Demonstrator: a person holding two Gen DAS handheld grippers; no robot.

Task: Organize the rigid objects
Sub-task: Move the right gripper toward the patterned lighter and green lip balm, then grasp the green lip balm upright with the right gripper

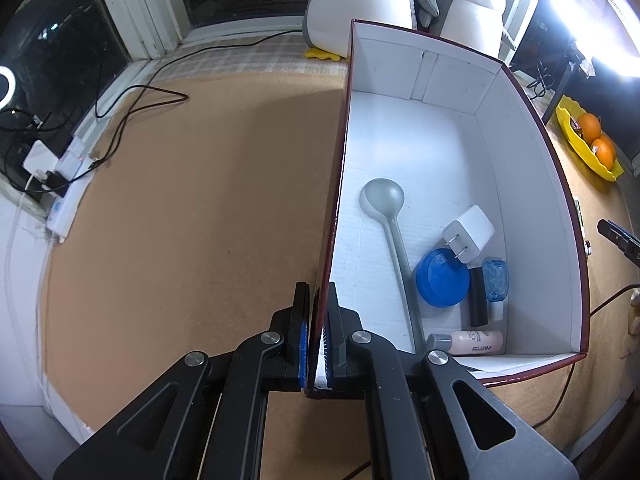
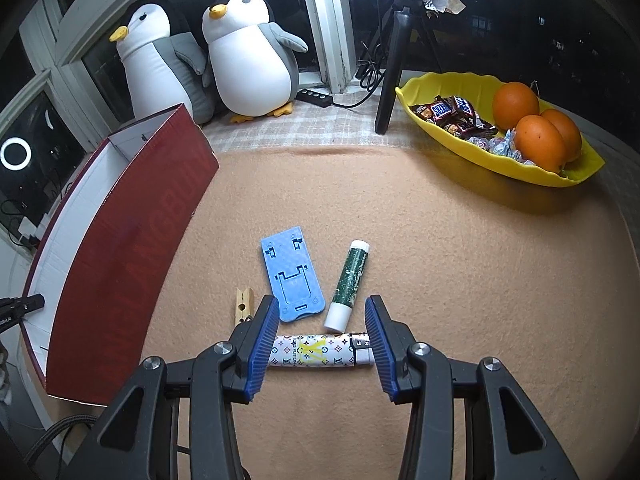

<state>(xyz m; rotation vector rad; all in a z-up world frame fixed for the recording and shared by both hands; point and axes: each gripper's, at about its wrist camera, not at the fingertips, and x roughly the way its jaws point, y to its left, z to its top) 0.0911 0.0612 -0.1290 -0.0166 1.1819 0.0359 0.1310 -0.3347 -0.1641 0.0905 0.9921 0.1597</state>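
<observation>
My left gripper (image 1: 317, 294) is shut on the near left wall of the red box (image 1: 532, 92) with a white inside. In the box lie a grey spoon (image 1: 386, 208), a white charger plug (image 1: 470, 234), a round blue lid (image 1: 440, 278), a black block (image 1: 478, 300), a small blue-capped item (image 1: 496, 282) and a pink bottle (image 1: 472, 340). My right gripper (image 2: 322, 312) stands open just over a white patterned lighter (image 2: 316, 352), which lies crosswise with its ends hidden behind the pads. Beyond it lie a blue phone stand (image 2: 292, 276), a green stick with white caps (image 2: 348, 284) and a wooden clothespin (image 2: 243, 304).
A yellow tray (image 2: 440, 148) with oranges and sweets sits at the far right. Two plush penguins (image 2: 248, 56) lean by the window, with a tripod (image 2: 390, 72) and a cable beside them. The red box (image 2: 132, 240) stands left of the right gripper. A power strip (image 1: 68, 184) lies at the table's left edge.
</observation>
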